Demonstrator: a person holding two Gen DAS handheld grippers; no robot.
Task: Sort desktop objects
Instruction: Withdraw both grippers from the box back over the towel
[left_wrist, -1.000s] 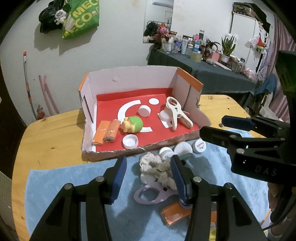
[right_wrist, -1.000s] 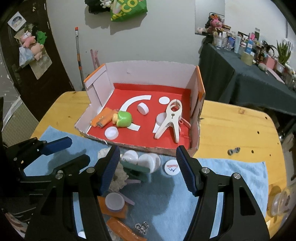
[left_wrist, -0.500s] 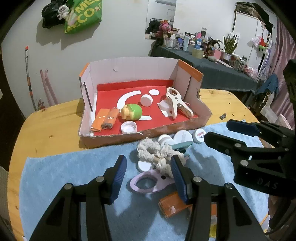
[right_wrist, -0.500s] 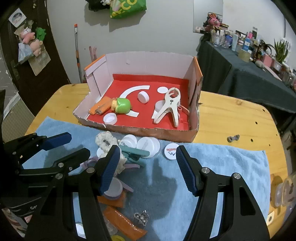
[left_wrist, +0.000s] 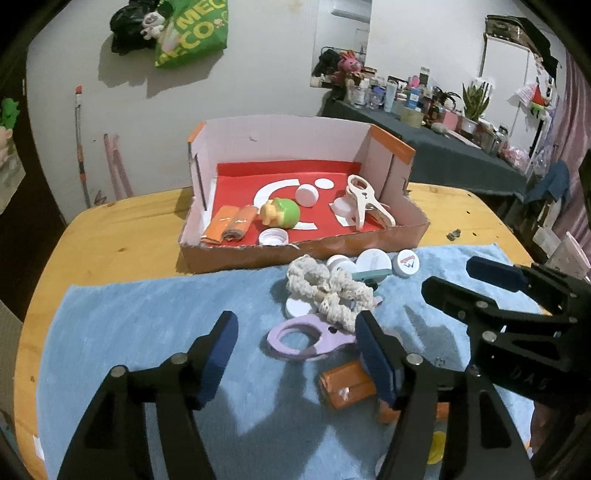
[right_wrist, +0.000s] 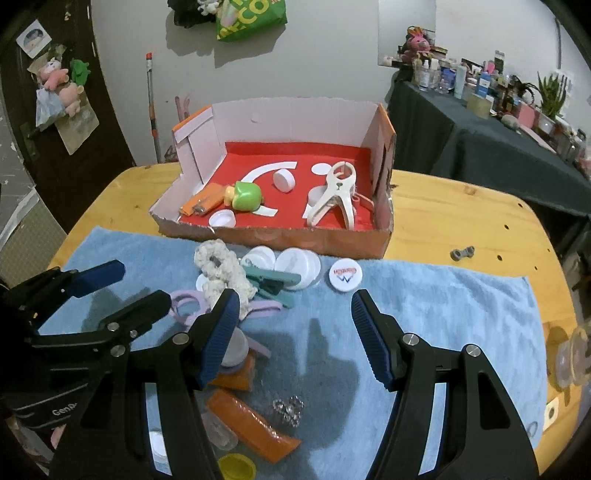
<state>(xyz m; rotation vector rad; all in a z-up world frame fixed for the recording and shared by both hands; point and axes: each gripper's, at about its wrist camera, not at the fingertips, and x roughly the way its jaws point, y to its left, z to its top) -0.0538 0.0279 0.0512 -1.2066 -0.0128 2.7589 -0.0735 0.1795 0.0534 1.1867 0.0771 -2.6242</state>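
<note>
An open cardboard box (left_wrist: 303, 251) with a red floor holds a white clamp (left_wrist: 364, 201), a green toy (left_wrist: 280, 212), orange lighters (left_wrist: 231, 229) and white caps. On the blue towel (left_wrist: 147, 317) in front lie a cream scrunchie (left_wrist: 325, 291), a lilac ring piece (left_wrist: 303, 338), a teal clip (right_wrist: 273, 280), white caps (right_wrist: 295, 264) and orange packets (right_wrist: 255, 424). My left gripper (left_wrist: 295, 354) is open and empty above the lilac piece. My right gripper (right_wrist: 295, 336) is open and empty over the towel.
A small metal part (right_wrist: 461, 253) lies on the wooden table (right_wrist: 461, 221) right of the box. A yellow cap (right_wrist: 236, 467) and a metal chain (right_wrist: 288, 408) lie near the towel's front. A cluttered dark table (left_wrist: 443, 147) stands behind.
Both grippers have drawn back from the box and risen, so the box and the pile look farther away. Both stay open and empty. No object has moved.
</note>
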